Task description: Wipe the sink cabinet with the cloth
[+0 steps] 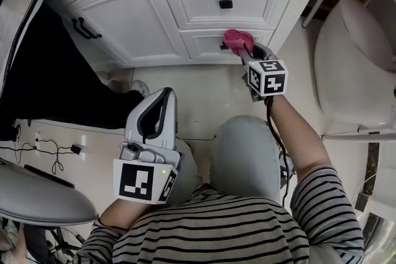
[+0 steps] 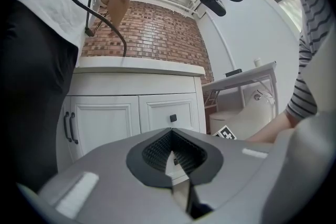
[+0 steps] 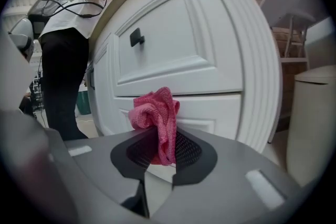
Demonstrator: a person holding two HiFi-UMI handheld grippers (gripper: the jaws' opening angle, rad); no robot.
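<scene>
The white sink cabinet point(image 1: 142, 21) fills the top of the head view, with two stacked drawers on its right side. A bunched pink cloth point(image 1: 237, 40) is pressed against the lower drawer front, partly covering that drawer's black knob. My right gripper point(image 1: 244, 51) is shut on the cloth point(image 3: 156, 115), which bulges up out of the jaws just in front of the cabinet point(image 3: 210, 50). My left gripper point(image 1: 164, 96) is held low over the person's lap, away from the cabinet point(image 2: 105, 123), jaws shut with nothing between them point(image 2: 171, 135).
A white toilet point(image 1: 352, 59) stands close on the right. A person in black trousers point(image 1: 55, 71) stands at the cabinet's left door. Cables point(image 1: 52, 148) lie on the floor at left. The upper drawer has a black knob point(image 1: 226, 3).
</scene>
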